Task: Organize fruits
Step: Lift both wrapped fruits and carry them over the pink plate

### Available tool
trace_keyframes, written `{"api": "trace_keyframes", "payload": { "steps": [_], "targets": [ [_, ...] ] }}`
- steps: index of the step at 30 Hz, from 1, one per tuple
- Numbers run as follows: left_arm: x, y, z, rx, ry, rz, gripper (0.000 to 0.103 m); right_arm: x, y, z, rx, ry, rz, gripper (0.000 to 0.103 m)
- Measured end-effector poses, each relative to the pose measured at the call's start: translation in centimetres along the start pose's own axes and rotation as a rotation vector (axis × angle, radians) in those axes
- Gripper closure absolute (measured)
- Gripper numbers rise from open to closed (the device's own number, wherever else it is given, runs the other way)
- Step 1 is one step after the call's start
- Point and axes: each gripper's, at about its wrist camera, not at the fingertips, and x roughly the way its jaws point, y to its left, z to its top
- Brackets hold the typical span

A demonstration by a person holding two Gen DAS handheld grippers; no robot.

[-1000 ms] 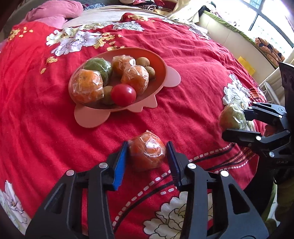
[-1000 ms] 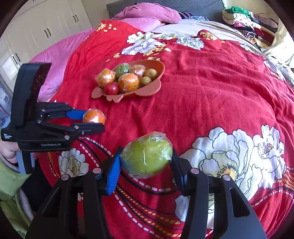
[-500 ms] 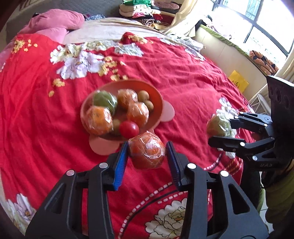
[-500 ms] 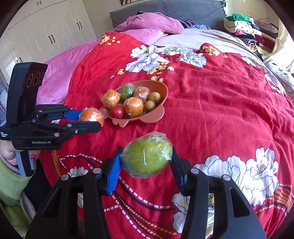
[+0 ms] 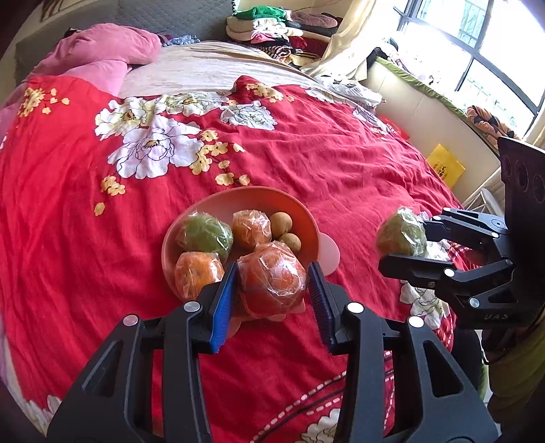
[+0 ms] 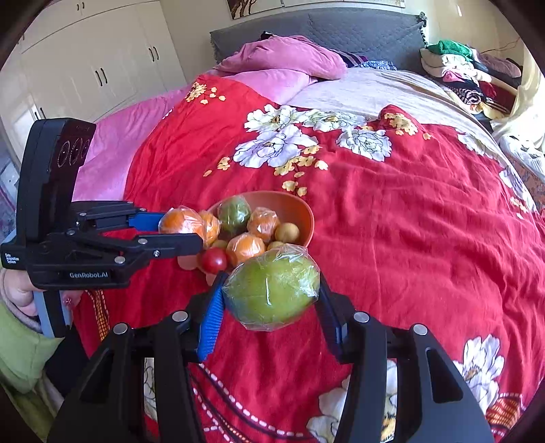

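My left gripper [image 5: 272,289] is shut on a plastic-wrapped orange [image 5: 270,277], held in the air just over the near rim of the pink bowl [image 5: 245,201]. Wrapped oranges, a wrapped green fruit [image 5: 204,233] and small brown fruits [image 5: 282,219] fill the bowl. To the right, my right gripper [image 5: 402,248] holds a wrapped green fruit [image 5: 402,233]. In the right wrist view that gripper [image 6: 270,303] is shut on the green fruit [image 6: 272,289], above the red quilt and near the bowl [image 6: 293,208]. The left gripper [image 6: 184,233] with its orange [image 6: 180,221] hangs over the bowl's left side, next to a red tomato [image 6: 214,259].
The bowl rests on a red flowered quilt [image 6: 391,221] that covers a bed. Pink pillows [image 6: 282,58] and a grey headboard lie at the far end, folded clothes [image 5: 272,27] at the back. A hand and green sleeve [image 6: 20,340] hold the left gripper.
Both grippers have risen and moved toward the bowl with their fruit. The orange now hangs over the bowl's near rim, hiding the tomato in the left wrist view.
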Motion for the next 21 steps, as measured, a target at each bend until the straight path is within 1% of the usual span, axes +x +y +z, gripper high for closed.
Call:
{"api": "trace_keyframes", "payload": {
  "steps": [8,21],
  "targets": [
    [1.0,0.6,0.9,0.001,0.003,0.006,0.070,1.4,-0.1,1.5,-0.022,0.004,0.004,0.055],
    [2.5,1.4,1.2,-0.004,0.020,0.002,0.070,2.7,-0.5,2.3,-0.023,0.016,0.006,0.055]
  ]
}}
